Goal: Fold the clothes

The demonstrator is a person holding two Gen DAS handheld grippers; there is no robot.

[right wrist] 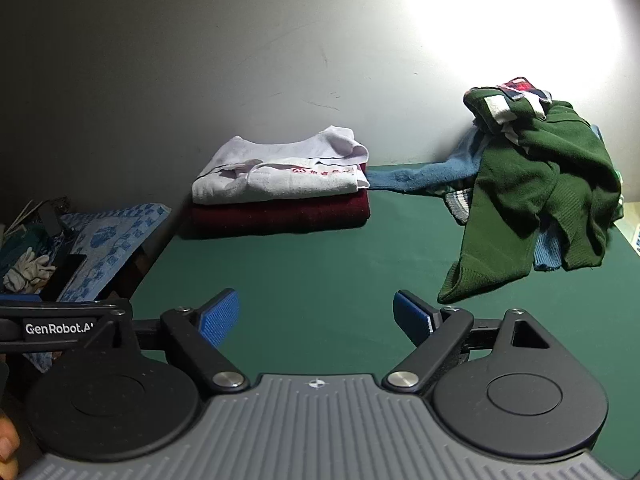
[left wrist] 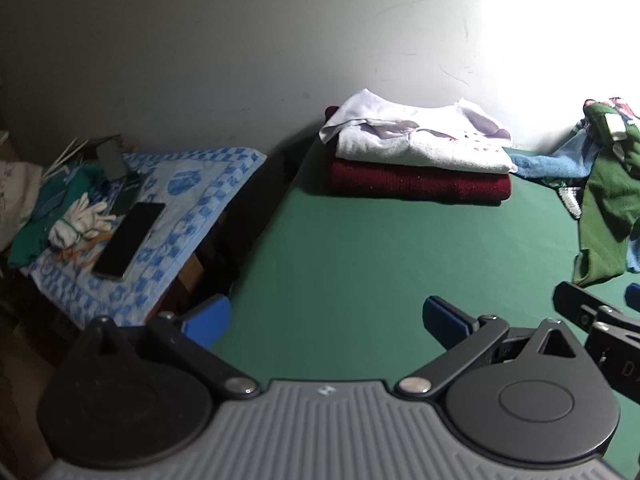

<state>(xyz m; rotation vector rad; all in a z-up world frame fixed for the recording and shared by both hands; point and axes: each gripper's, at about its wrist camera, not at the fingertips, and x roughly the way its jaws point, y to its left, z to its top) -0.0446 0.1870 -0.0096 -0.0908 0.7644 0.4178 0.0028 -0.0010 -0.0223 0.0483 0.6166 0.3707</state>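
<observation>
Both tongs empty, jaws spread: left gripper [left wrist: 326,322], right gripper [right wrist: 316,318], over bare green table [right wrist: 320,264]; beyond, 2 folded garments [right wrist: 280,188] stacked; unfolded pile [right wrist: 540,192] far right; next step presumably fetching its green sweater [right wrist: 520,216].

Green table [right wrist: 320,264]: folded stack [right wrist: 280,196], heap [right wrist: 536,196]

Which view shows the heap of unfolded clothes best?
The right wrist view: the heap of unfolded clothes sits whole, green sweater on top. The left wrist view crops it at the right edge.
</observation>
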